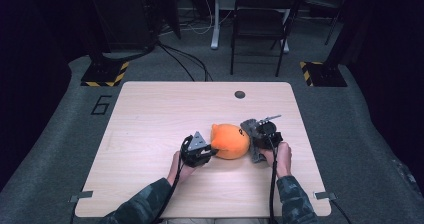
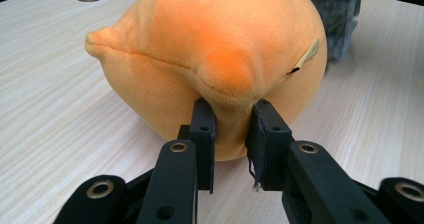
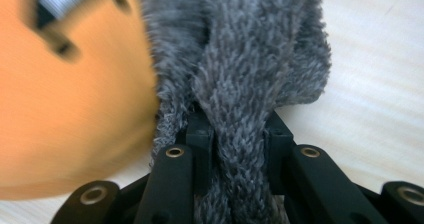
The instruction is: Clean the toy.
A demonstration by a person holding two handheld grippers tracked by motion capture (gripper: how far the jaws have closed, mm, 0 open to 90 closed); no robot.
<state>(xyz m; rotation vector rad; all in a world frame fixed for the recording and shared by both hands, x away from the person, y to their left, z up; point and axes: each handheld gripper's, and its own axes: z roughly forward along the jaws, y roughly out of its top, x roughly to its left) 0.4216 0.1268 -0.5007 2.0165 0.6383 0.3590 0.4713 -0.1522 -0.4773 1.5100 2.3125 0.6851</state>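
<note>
An orange plush toy [image 1: 230, 141] lies on the wooden table [image 1: 150, 114], right of centre near the front. My left gripper [image 1: 212, 151] comes at it from the left. In the left gripper view its jaws [image 2: 231, 129] are shut on a fold of the orange plush toy [image 2: 220, 39]. My right gripper [image 1: 254, 136] is on the toy's right side, shut on a grey fuzzy cloth [image 1: 258, 157]. In the right gripper view the grey fuzzy cloth [image 3: 245, 49] bunches up between my pads [image 3: 234, 134] and presses against the orange plush toy [image 3: 75, 109]. The grey fuzzy cloth [image 2: 335, 19] peeks out behind the toy.
A round cable hole [image 1: 240, 94] sits near the table's far edge. A dark folding chair [image 1: 260, 19] and cables stand on the floor behind the table. Bare wood stretches to the left of the toy and toward the far side.
</note>
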